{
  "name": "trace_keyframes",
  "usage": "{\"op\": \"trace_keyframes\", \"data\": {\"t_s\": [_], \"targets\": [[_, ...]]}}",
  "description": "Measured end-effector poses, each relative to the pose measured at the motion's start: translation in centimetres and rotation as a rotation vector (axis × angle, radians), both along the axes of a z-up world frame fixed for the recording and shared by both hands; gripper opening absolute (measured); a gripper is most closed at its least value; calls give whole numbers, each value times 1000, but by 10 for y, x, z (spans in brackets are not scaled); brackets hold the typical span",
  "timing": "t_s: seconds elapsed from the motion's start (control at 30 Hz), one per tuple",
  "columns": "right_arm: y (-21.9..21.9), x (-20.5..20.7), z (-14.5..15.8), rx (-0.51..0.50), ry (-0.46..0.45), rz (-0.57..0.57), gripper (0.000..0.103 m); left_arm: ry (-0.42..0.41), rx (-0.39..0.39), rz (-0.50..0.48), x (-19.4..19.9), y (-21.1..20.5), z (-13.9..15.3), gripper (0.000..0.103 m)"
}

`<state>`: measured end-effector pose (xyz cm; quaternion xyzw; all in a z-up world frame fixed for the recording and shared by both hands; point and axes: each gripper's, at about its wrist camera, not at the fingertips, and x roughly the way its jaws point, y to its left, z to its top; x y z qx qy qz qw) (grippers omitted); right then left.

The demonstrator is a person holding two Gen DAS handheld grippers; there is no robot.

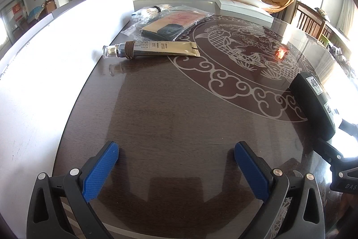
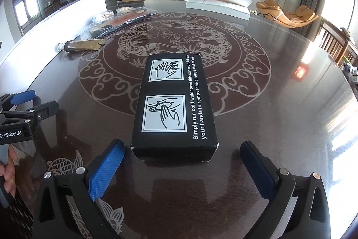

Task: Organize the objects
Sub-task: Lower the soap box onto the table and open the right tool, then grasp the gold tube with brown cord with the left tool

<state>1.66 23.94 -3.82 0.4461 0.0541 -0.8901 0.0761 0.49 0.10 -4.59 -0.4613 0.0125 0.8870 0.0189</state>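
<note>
From my left wrist, my left gripper (image 1: 176, 157) hovers with jaws released over bare bench (image 1: 179, 104); the gold tube (image 1: 154, 49) and bagged items (image 1: 170, 21) lie toward the far left edge. From my right wrist, my right gripper (image 2: 182, 159) stands released before the black box (image 2: 174, 102), mid-bench, its printed top seen only here. I judge nothing sorted yet.

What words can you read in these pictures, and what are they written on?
"Simply run cold water over this bar and rub it on your hands to remove the strongest of odors!": black box.
"GenRobot.AI": left gripper.
"DAS", cut off: right gripper.
Gold tube: print too small to read.
</note>
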Motion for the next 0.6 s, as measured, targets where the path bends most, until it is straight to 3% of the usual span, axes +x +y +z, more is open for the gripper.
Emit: {"op": "trace_keyframes", "data": {"t_s": [0.17, 0.3, 0.43, 0.6], "targets": [[0, -1, -1, -7, -3, 0, 103, -17, 1, -9, 0, 3, 1, 103], [0, -1, -1, -8, -4, 0, 103, 23, 66, -76, -6, 4, 18, 103], [0, -1, 0, -11, -5, 0, 103, 135, -58, -154, -50, 10, 53, 103], [0, -1, 0, -11, -6, 0, 103, 140, -116, -193, -124, 1, 60, 103]]}}
